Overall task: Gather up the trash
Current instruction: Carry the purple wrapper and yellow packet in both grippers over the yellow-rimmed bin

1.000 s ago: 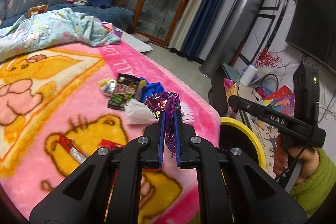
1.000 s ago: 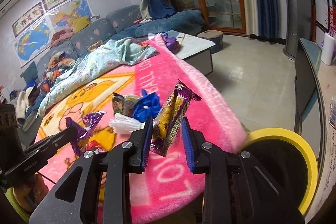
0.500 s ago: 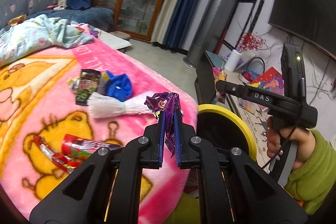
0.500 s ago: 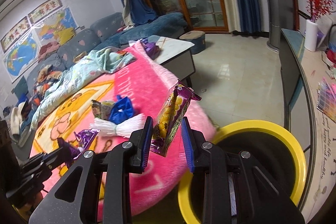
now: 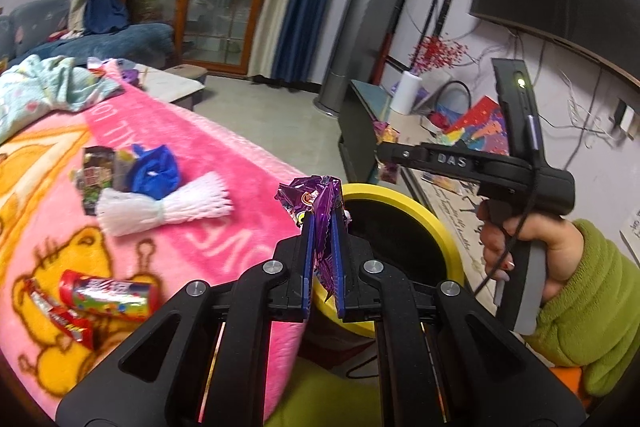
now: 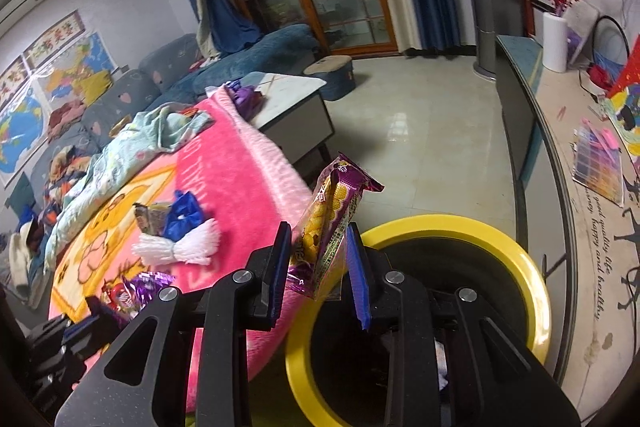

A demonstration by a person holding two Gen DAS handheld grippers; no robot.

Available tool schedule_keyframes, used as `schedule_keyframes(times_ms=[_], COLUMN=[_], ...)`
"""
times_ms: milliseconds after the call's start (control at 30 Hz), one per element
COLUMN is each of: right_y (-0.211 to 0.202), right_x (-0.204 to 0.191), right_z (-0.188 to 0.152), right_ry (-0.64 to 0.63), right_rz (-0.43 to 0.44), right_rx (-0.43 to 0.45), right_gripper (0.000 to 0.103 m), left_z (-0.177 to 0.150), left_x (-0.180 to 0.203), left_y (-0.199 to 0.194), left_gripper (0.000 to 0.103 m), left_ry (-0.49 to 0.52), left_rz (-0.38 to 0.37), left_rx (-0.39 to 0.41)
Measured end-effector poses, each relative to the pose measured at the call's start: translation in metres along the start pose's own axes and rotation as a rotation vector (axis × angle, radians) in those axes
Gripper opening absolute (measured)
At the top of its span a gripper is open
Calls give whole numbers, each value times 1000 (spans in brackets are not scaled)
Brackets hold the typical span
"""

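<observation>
My left gripper (image 5: 322, 223) is shut on a crumpled purple wrapper (image 5: 316, 197) and holds it by the near rim of the yellow-rimmed black bin (image 5: 416, 203). My right gripper (image 6: 320, 247) has its jaws spread; a purple and yellow snack packet (image 6: 330, 223) hangs tilted between them at the left rim of the bin (image 6: 532, 275). On the pink blanket (image 5: 224, 155) lie a white foam net (image 5: 160, 207), a blue bag (image 5: 154, 173), a dark wrapper (image 5: 94, 171) and red candy wrappers (image 5: 106, 293).
A teal cloth (image 6: 132, 151) lies at the blanket's far end, with a low white table (image 6: 292, 103) beyond. A TV stand (image 6: 560, 131) with papers runs to the right of the bin. A grey column unit (image 5: 364, 11) stands by the curtains.
Both grippers have swung right, from over the blanket to the bin. The right gripper's jaws have spread wider around the snack packet. The left still clamps its purple wrapper.
</observation>
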State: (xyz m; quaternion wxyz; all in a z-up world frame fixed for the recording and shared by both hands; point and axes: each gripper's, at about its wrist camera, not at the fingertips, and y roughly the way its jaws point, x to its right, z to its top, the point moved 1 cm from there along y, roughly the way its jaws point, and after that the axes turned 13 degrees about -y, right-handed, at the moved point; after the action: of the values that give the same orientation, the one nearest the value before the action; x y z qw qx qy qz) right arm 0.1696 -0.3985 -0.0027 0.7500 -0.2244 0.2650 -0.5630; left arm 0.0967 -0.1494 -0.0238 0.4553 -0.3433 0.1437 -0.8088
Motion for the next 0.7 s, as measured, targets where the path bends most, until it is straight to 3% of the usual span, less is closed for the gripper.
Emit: schedule_keyframes(times_ms=[700], right_y=[3], right_x=[67], right_z=[-20], right_ry=[88], right_rz=[-53], right_rx=[-67], right_gripper=[27], left_z=[-31], left_x=[55], left_y=[59], left_gripper=[4], left_ry=[155], left_rz=[-81], left_rx=[-145])
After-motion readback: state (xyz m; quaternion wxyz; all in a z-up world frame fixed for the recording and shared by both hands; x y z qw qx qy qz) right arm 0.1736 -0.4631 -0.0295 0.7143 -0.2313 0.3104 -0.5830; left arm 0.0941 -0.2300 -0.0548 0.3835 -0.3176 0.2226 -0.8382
